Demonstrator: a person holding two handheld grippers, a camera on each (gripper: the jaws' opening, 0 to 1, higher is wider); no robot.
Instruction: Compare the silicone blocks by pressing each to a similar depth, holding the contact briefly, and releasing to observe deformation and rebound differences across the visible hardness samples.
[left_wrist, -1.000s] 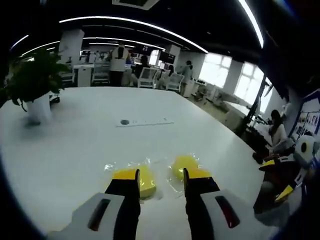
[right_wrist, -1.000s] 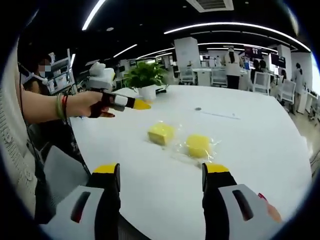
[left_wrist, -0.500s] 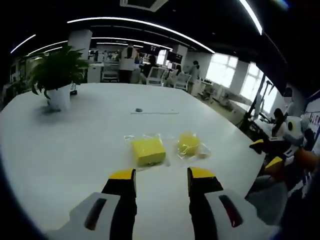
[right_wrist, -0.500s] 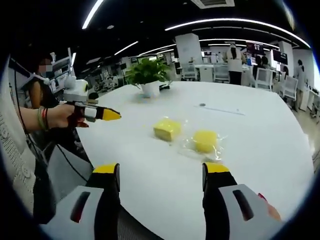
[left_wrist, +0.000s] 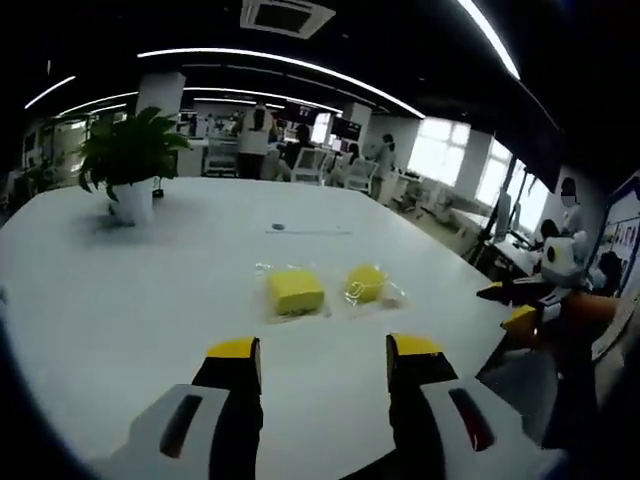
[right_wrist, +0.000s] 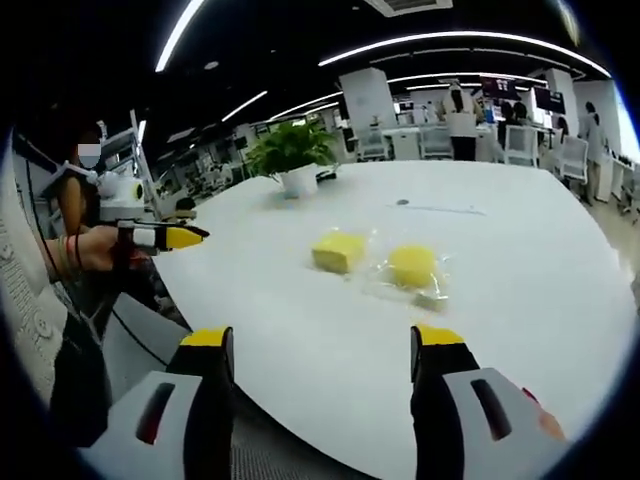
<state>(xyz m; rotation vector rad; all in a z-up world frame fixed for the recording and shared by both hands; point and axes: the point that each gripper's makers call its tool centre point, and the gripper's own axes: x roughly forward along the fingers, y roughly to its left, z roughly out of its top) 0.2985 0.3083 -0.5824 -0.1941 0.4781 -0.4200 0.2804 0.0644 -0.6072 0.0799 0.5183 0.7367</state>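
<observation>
Two yellow blocks, a square one (left_wrist: 294, 290) and a rounder one (left_wrist: 366, 282), lie side by side in clear wrappers near the middle of the white table (left_wrist: 120, 290). The left gripper (left_wrist: 325, 362) hangs short of them over the table's near edge, jaws apart and empty. The right gripper (right_wrist: 322, 350) is likewise spread and empty, back from the blocks. A potted plant (right_wrist: 293, 160) stands farther along the table.

Both grippers held off the tabletop, unloaded.
Left gripper (left_wrist: 322, 352) and right gripper (right_wrist: 325, 343) hovered near its edge, jaws apart.
</observation>
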